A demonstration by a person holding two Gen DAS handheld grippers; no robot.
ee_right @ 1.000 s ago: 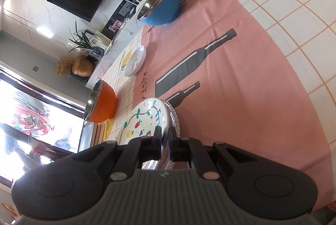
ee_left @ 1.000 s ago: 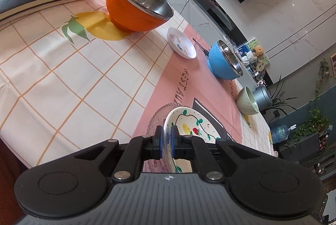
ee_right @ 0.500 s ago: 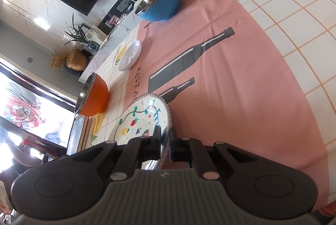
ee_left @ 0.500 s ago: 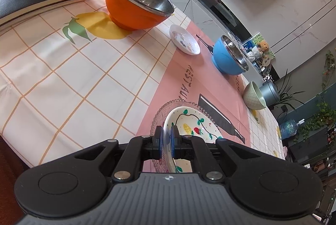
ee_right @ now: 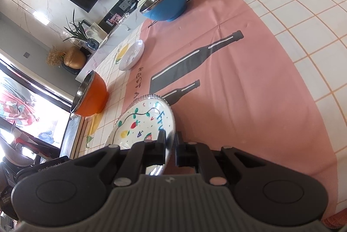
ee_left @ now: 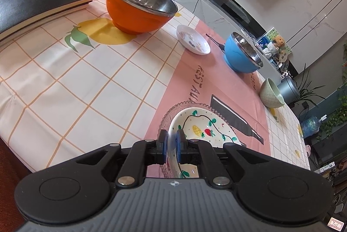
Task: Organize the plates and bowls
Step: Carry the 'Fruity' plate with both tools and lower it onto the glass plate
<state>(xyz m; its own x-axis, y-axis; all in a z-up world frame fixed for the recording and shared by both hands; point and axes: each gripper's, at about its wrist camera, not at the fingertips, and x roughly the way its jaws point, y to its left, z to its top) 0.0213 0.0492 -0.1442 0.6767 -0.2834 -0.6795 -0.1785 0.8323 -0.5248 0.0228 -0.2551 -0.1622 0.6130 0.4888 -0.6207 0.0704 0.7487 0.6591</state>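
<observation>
Left wrist view: left gripper [ee_left: 171, 145] fingers clamped on near rim of painted plate [ee_left: 202, 130], which sits inside glass plate [ee_left: 173, 109] on desk [ee_left: 65, 84]. Right wrist view: right gripper [ee_right: 171, 149] fingers closed on rim of stacked plates at opposite edge; whether pinch takes glass plate alone or both, cannot tell. Beyond on desk: orange bowl [ee_left: 138, 8], small white dish [ee_left: 193, 39], blue bowl [ee_left: 241, 52], green bowl [ee_left: 271, 93], all apart from one another.

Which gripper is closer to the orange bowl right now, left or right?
Probably left. Both grippers pinch opposite rims of the fruit plate; the left clamps the side facing the orange bowl, the right the far side, across the plate.
</observation>
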